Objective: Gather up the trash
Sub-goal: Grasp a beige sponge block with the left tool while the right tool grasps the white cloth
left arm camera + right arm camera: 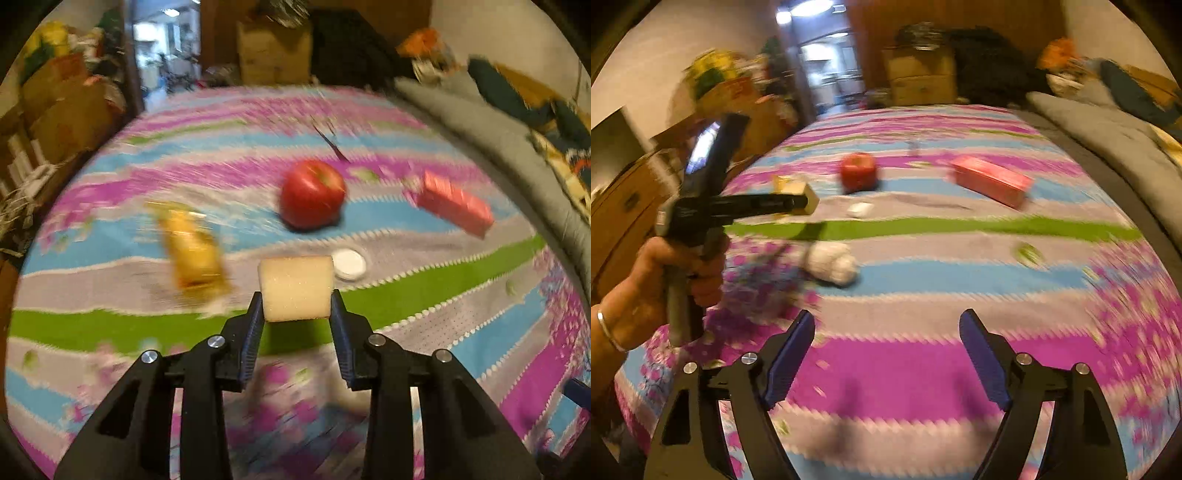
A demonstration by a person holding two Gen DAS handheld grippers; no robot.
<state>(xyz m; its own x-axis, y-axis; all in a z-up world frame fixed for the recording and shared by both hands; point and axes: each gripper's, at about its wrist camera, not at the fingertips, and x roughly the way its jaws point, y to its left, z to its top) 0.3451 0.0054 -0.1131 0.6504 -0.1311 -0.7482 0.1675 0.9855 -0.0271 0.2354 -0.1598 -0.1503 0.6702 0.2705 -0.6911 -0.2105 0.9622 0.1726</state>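
A pale yellow sponge block (296, 288) sits clamped between the two blue-padded fingers of my left hand-held gripper (297, 308), lifted above the bed's striped cover (461, 332). The jaws are closed only as far as the block's width, pressing on its left and right sides. In the right wrist view the same block (807, 199) shows at the tip of the left hand-held gripper (798, 202), which my left hand (665, 280) holds by its handle out over the left side of the bed.

Just past the block on the cover lies a small white round lid (349, 264). To the left of it lies a yellow-orange wrapped item (194, 254), blurred by motion. Farther back rests a red apple (312, 194), and to its right, apart from it, a pink box (456, 208) lies on its long side. Nearer to me in the right wrist view, a crumpled white wad (833, 264) lies on the cover below and in front of the left hand-held gripper.

My right hand-held gripper (886, 332) hovers low over the magenta and grey stripes with its jaws spread wide and nothing between them.

A grey blanket (1108, 136) runs along the right edge of the bed. Beyond the foot of the bed stands a wooden cabinet (919, 79).
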